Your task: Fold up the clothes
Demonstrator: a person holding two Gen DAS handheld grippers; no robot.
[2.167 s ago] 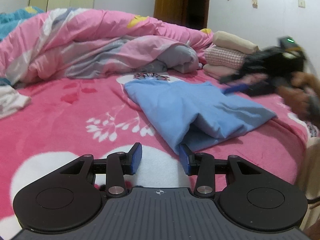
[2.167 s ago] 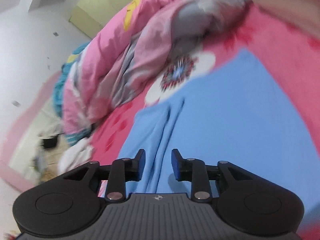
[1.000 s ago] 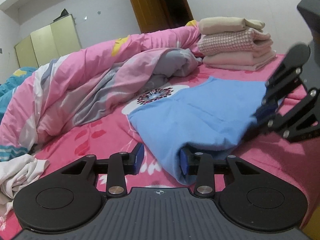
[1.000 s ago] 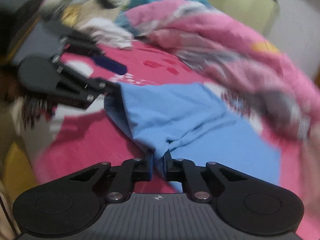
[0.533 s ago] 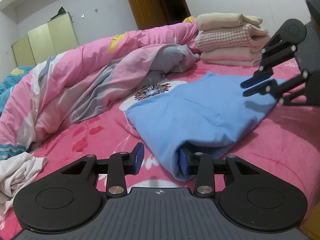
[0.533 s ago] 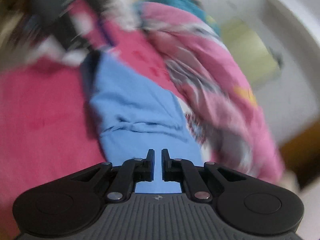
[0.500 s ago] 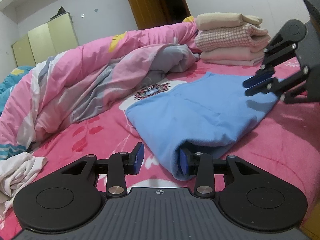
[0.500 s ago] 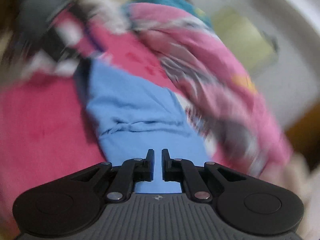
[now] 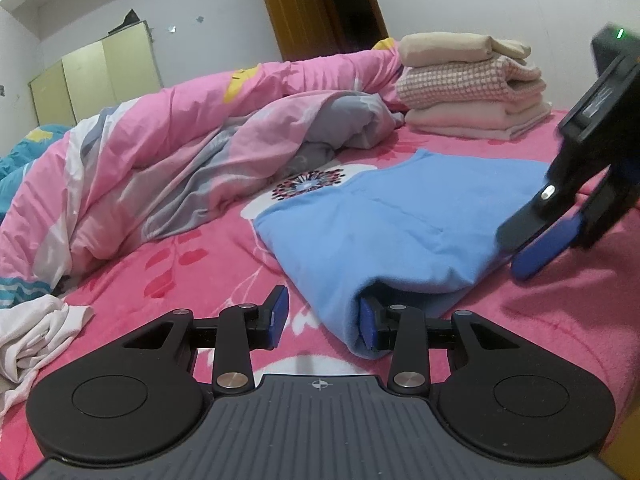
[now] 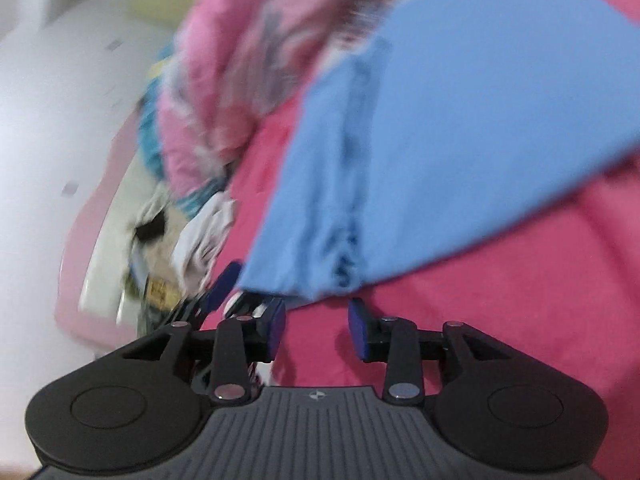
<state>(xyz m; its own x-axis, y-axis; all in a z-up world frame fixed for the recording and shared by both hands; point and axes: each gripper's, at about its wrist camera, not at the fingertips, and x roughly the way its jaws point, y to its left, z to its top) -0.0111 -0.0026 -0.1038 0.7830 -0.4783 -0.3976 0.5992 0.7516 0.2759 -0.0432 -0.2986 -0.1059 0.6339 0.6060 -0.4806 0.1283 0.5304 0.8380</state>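
Note:
A light blue garment [image 9: 400, 220] lies folded on the pink bedsheet [image 9: 180, 272]. My left gripper [image 9: 322, 322] is open at its near corner, and the fabric's folded edge rests against the right pad [image 9: 367, 328]. My right gripper [image 9: 520, 254] hovers at the garment's right edge in the left wrist view. In the blurred right wrist view, the right gripper [image 10: 316, 330] is open over bare sheet, just short of the garment's bunched edge [image 10: 344, 264]. A blue pad of the left gripper [image 10: 224, 284] shows at the garment's far corner.
A rumpled pink and grey quilt [image 9: 180, 140] fills the back left of the bed. A stack of folded clothes [image 9: 468, 84] sits at the back right. A crumpled white garment [image 9: 36, 336] lies at the left edge. Behind are a wardrobe [image 9: 92, 76] and a wooden door [image 9: 304, 8].
My right gripper was shut at the garment's edge and has opened and drawn back off the fabric. The left gripper has stayed in place, open at the near corner.

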